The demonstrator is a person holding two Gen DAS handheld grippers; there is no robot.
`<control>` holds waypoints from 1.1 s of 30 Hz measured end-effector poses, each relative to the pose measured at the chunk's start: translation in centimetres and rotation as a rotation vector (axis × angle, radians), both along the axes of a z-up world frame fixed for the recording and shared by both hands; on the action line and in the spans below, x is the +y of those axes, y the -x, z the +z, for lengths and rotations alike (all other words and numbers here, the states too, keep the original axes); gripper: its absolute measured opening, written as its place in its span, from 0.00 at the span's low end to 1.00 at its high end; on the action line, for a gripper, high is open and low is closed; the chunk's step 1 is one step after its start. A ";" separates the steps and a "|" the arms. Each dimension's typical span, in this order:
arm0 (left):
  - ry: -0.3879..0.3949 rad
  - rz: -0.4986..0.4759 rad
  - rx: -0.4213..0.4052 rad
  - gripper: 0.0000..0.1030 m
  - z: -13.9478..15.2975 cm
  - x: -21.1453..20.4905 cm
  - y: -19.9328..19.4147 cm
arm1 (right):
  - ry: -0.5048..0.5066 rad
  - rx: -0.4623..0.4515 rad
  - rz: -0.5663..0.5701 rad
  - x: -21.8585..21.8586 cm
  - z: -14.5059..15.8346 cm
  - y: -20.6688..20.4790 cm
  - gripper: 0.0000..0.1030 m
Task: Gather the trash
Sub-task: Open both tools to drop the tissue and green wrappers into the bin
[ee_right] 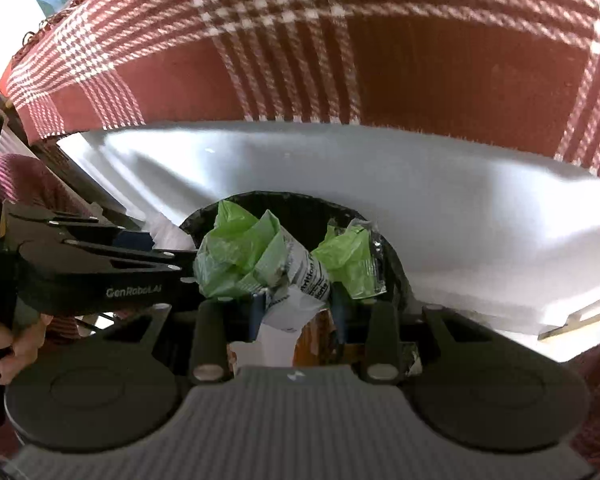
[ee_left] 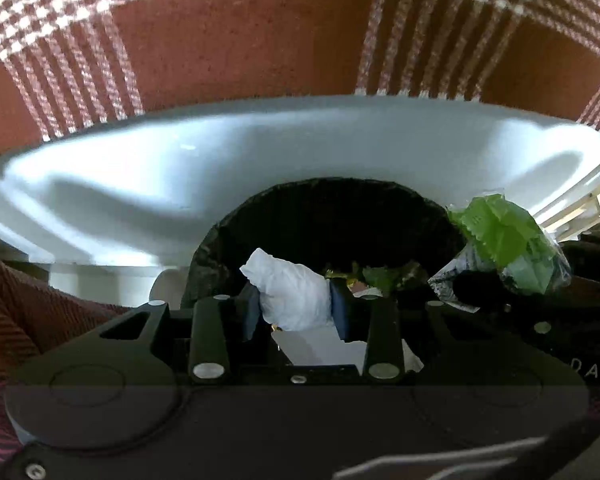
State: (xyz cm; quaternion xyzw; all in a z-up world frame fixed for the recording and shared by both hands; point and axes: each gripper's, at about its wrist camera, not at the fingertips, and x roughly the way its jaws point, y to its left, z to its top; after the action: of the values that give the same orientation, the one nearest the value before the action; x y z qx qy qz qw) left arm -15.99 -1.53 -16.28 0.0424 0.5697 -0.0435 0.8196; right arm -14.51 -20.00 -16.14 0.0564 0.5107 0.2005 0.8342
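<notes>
My left gripper (ee_left: 296,300) is shut on a crumpled white tissue (ee_left: 290,292), its blue pads pressing both sides. It hangs over the round mouth of a black bin (ee_left: 328,216) with scraps of wrapper inside. My right gripper (ee_right: 296,304) is shut on a crumpled green and white snack wrapper (ee_right: 260,260), also above the black bin (ee_right: 392,256). In the left wrist view that green wrapper (ee_left: 504,240) shows at the right, over the bin's rim. The left gripper's black body (ee_right: 100,264) reaches in from the left of the right wrist view.
A white surface (ee_left: 140,176) curves behind the bin, white surface (ee_right: 460,200) in the other view too. A red and white checked cloth (ee_left: 240,40) covers the area beyond it. A person's hand (ee_right: 16,344) holds the left gripper's handle. A dark red sleeve (ee_left: 16,312) lies at lower left.
</notes>
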 end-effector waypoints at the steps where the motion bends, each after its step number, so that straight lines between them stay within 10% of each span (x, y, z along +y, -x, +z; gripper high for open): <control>1: -0.001 0.000 0.002 0.33 -0.2 0.2 -0.2 | 0.001 0.003 0.002 0.1 -0.1 0.0 0.39; 33: -0.017 -0.002 0.039 0.75 -0.9 0.8 -0.3 | 0.013 0.006 0.009 0.6 -0.2 -0.5 0.66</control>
State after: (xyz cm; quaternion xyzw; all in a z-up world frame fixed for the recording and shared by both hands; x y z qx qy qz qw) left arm -15.65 -0.77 -17.22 0.0492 0.5861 -0.0401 0.8078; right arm -14.05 -19.43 -16.32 0.0492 0.5146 0.2009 0.8321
